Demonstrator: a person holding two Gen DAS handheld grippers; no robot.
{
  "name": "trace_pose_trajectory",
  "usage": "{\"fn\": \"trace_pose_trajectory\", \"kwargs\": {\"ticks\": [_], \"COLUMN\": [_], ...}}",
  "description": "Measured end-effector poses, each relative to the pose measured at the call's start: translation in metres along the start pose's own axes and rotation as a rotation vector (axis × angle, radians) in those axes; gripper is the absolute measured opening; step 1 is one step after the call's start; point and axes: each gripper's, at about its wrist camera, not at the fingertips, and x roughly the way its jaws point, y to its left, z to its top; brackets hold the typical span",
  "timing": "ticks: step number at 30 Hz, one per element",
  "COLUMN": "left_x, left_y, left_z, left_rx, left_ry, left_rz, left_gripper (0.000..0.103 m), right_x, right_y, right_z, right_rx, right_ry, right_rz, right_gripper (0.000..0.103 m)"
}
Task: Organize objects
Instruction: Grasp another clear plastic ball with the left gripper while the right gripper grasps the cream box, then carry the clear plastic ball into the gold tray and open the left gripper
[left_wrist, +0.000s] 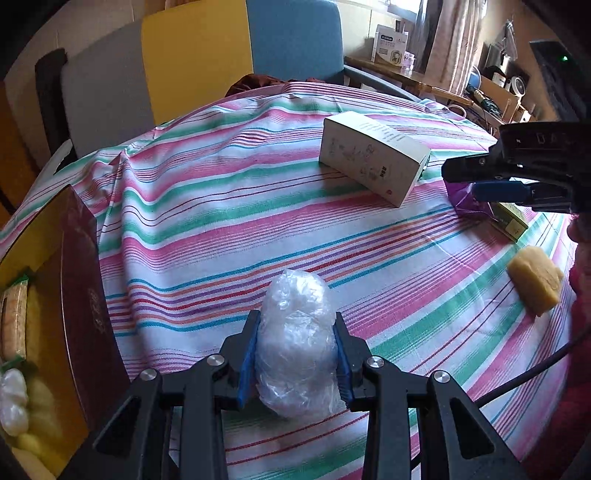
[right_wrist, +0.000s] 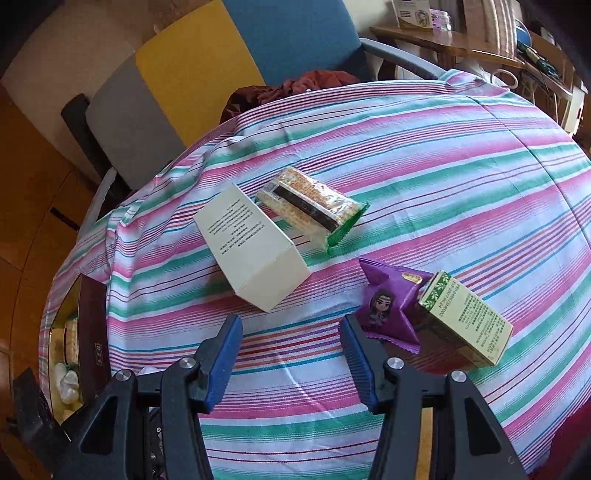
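My left gripper (left_wrist: 295, 328) is shut on a clear crumpled plastic bundle (left_wrist: 297, 332), held just above the striped tablecloth (left_wrist: 221, 206). A dark red box with a yellow inside (left_wrist: 79, 280) sits at the left edge and holds a cracker pack (left_wrist: 14, 321) and white wrapped items (left_wrist: 13, 398). My right gripper (right_wrist: 290, 332) is open and empty above the cloth, also seen from the left wrist view (left_wrist: 476, 181). Near it lie a white carton (right_wrist: 251, 247), a green-edged cracker pack (right_wrist: 310, 206), a purple snack packet (right_wrist: 388, 302) and a small green-print box (right_wrist: 465, 317).
A yellow soap-like block (left_wrist: 535, 278) lies at the right of the cloth. Chairs with yellow (left_wrist: 195, 55), blue (left_wrist: 295, 37) and grey backs stand behind the table. A dark red cloth (right_wrist: 295, 88) lies at the far table edge. Cluttered shelves fill the back right.
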Motion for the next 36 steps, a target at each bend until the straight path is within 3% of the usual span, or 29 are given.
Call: {"fn": "trace_pose_trajectory", "kwargs": {"ticks": [2, 6, 13, 15, 16, 17, 18, 31, 36], "left_x": [0.004, 0.002, 0.001, 0.000, 0.000, 0.001, 0.001, 0.002, -0.003], "left_y": [0.004, 0.006, 0.006, 0.006, 0.006, 0.006, 0.007, 0.007, 0.002], "left_z": [0.002, -0.001, -0.006, -0.009, -0.009, -0.010, -0.009, -0.011, -0.007], "left_rx": [-0.002, 0.002, 0.012, 0.018, 0.022, 0.020, 0.017, 0.017, 0.036], "left_ry": [-0.009, -0.042, -0.089, -0.100, -0.104, -0.104, -0.102, -0.109, -0.060], "left_rz": [-0.006, -0.012, -0.006, -0.002, 0.000, -0.003, -0.008, -0.012, 0.016], "left_gripper": [0.036, 0.036, 0.036, 0.036, 0.036, 0.036, 0.036, 0.037, 0.036], "right_x": [0.000, 0.009, 0.062, 0.076, 0.082, 0.085, 0.084, 0.031, 0.029], "right_y": [0.012, 0.039, 0.065, 0.065, 0.065, 0.065, 0.066, 0.044, 0.043], "right_z": [0.007, 0.031, 0.062, 0.065, 0.063, 0.060, 0.056, -0.033, -0.039], "right_rx": [-0.062, -0.212, -0.370, -0.369, -0.366, -0.369, -0.374, -0.324, -0.304], "right_ry": [-0.008, -0.004, 0.098, 0.126, 0.146, 0.155, 0.150, 0.164, 0.126], "right_rz": [-0.018, -0.072, -0.194, -0.210, -0.200, -0.188, -0.188, -0.132, -0.133], "right_gripper": [0.056, 0.077, 0.081, 0.076, 0.069, 0.054, 0.050, 0.050, 0.050]}}
